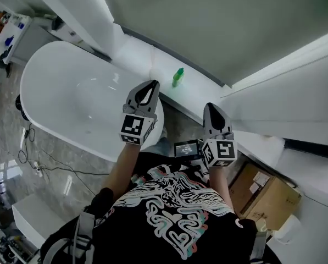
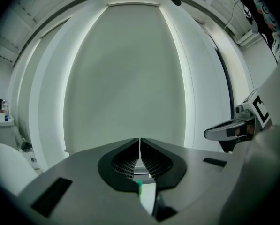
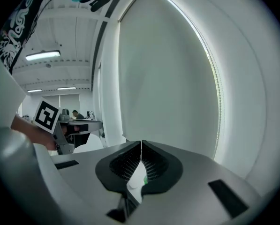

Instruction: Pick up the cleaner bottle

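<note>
Targeting: small green plastic cleaner bottle [image 1: 178,77], standing upright on the white ledge [image 1: 144,56] that runs between the white oval bathtub [image 1: 65,100] and the grey-green wall [image 1: 207,21].
position: ahead of you, roughly between the two grippers in the head view; neither one touches it.
left gripper [image 1: 154,84]: jaws pressed together, nothing in them; sits over the tub rim and is the closer of the two to the bottle.
right gripper [image 1: 210,106]: jaws also together and empty; off to the bottle's right, a bit further from it.
weight: looks light; it is a small bottle, and the fill level can't be read from here.
stiffness: probably a thin plastic wall that gives under a hard squeeze, so close gently.
surface: smooth, and may be wet on a bath ledge, so expect it to slip.
stability: narrow base and tall for its width, so a nudge from a closed tip would likely knock it over.
grip point: mid-body below the shoulder, pads flat on opposite sides; skip the cap.
prep: open your chosen jaws before you reach it.
</note>
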Action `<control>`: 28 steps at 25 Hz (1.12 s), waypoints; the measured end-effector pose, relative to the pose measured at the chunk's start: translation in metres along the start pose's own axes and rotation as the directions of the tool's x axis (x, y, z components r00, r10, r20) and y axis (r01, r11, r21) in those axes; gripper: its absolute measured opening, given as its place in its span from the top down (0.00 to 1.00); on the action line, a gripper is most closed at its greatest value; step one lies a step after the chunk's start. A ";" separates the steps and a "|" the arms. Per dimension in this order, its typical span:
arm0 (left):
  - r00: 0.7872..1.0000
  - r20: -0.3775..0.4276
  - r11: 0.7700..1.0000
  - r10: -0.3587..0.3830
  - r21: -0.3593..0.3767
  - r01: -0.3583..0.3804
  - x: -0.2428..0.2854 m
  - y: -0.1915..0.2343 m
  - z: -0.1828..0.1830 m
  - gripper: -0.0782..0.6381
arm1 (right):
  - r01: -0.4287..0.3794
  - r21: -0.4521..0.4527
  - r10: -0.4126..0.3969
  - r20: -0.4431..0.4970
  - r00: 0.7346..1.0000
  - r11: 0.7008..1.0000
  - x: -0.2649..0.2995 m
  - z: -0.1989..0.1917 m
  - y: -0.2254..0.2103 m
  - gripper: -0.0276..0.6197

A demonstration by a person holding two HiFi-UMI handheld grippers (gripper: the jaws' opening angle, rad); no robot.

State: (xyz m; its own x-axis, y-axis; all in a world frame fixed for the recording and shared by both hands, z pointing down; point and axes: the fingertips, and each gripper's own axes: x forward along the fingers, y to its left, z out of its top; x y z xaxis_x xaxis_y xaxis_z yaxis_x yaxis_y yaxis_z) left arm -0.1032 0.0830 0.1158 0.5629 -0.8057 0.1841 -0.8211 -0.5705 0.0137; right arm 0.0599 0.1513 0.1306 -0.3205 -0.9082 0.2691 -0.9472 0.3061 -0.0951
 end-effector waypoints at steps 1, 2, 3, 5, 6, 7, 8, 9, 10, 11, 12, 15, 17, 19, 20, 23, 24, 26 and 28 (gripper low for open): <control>1.000 -0.011 1.000 -0.007 -0.008 0.007 0.004 0.005 -0.004 0.86 | 0.007 0.003 -0.007 -0.005 1.000 1.000 0.007 0.000 -0.001 0.91; 1.000 -0.022 1.000 -0.012 -0.020 0.012 0.009 0.009 -0.009 0.86 | 0.012 0.007 -0.012 -0.007 1.000 1.000 0.014 0.000 -0.002 0.91; 0.999 -0.029 0.999 -0.017 -0.032 0.016 0.016 0.012 -0.013 0.86 | 0.015 0.011 -0.015 -0.006 1.000 1.000 0.022 0.000 -0.004 0.91; 0.999 -0.030 0.999 -0.026 -0.043 0.025 0.034 0.016 -0.019 0.86 | 0.016 0.010 -0.016 0.002 1.000 1.000 0.037 0.004 -0.010 0.91; 0.999 -0.029 0.999 -0.033 -0.040 0.032 0.041 0.016 -0.020 0.86 | 0.017 0.006 -0.017 0.003 1.000 1.000 0.044 0.004 -0.013 0.91; 0.999 -0.030 0.999 -0.041 -0.033 0.040 0.047 0.016 -0.022 0.86 | 0.020 0.004 -0.020 0.001 1.000 1.000 0.049 0.004 -0.016 0.91; 0.998 -0.032 0.999 -0.049 -0.026 0.048 0.052 0.017 -0.023 0.86 | 0.026 0.005 -0.026 -0.003 1.000 1.000 0.052 0.003 -0.018 0.91; 0.998 -0.034 0.998 -0.053 -0.023 0.053 0.055 0.018 -0.024 0.86 | 0.033 0.005 -0.033 -0.008 0.999 0.999 0.054 0.003 -0.020 0.91; 0.998 -0.035 0.998 -0.055 -0.024 0.054 0.058 0.019 -0.025 0.86 | 0.039 0.003 -0.039 -0.012 0.999 0.999 0.056 0.002 -0.022 0.91; 0.998 -0.034 0.998 -0.053 -0.025 0.052 0.060 0.020 -0.024 0.86 | 0.043 0.000 -0.043 -0.015 0.999 0.999 0.057 0.002 -0.024 0.91; 0.998 -0.033 0.999 -0.048 -0.025 0.048 0.062 0.022 -0.024 0.86 | 0.045 -0.002 -0.045 -0.015 0.999 0.999 0.058 0.003 -0.027 0.91; 0.999 -0.029 0.999 -0.036 -0.026 0.035 0.066 0.025 -0.025 0.86 | 0.041 0.004 -0.041 -0.008 0.999 0.999 0.061 0.003 -0.033 0.91; 0.999 -0.030 0.999 -0.030 -0.026 0.030 0.069 0.025 -0.026 0.86 | 0.039 0.007 -0.039 -0.004 0.999 0.999 0.062 0.003 -0.038 0.91; 0.999 -0.029 0.999 -0.028 -0.020 0.028 0.073 0.024 -0.025 0.86 | 0.040 0.007 -0.040 -0.004 0.999 0.999 0.064 0.003 -0.042 0.91; 0.999 -0.029 0.999 -0.028 -0.019 0.027 0.076 0.024 -0.025 0.86 | 0.042 0.006 -0.042 -0.004 0.999 0.999 0.066 0.004 -0.045 0.91; 0.999 -0.038 0.999 -0.024 -0.023 0.023 0.089 0.027 -0.027 0.86 | 0.036 0.001 -0.036 -0.005 0.999 0.999 0.078 0.006 -0.052 0.91; 0.999 -0.045 0.999 -0.024 -0.024 0.023 0.092 0.026 -0.030 0.86 | 0.030 -0.001 -0.030 -0.008 1.000 1.000 0.081 0.006 -0.054 0.91; 0.998 -0.057 0.999 -0.024 -0.024 0.023 0.094 0.025 -0.038 0.86 | 0.018 -0.003 -0.018 -0.018 1.000 1.000 0.086 0.000 -0.056 0.91; 0.997 -0.070 0.999 -0.023 -0.026 0.021 0.095 0.022 -0.048 0.86 | 0.012 -0.003 -0.012 -0.034 0.999 1.000 0.090 -0.010 -0.059 0.91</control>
State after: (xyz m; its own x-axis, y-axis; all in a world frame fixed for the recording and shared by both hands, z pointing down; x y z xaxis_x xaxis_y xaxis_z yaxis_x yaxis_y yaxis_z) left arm -0.0724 0.0012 0.1804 0.5733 -0.7795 0.2525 -0.8114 -0.5829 0.0428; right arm 0.0867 0.0542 0.1697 -0.3091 -0.9015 0.3030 -0.9510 0.2962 -0.0888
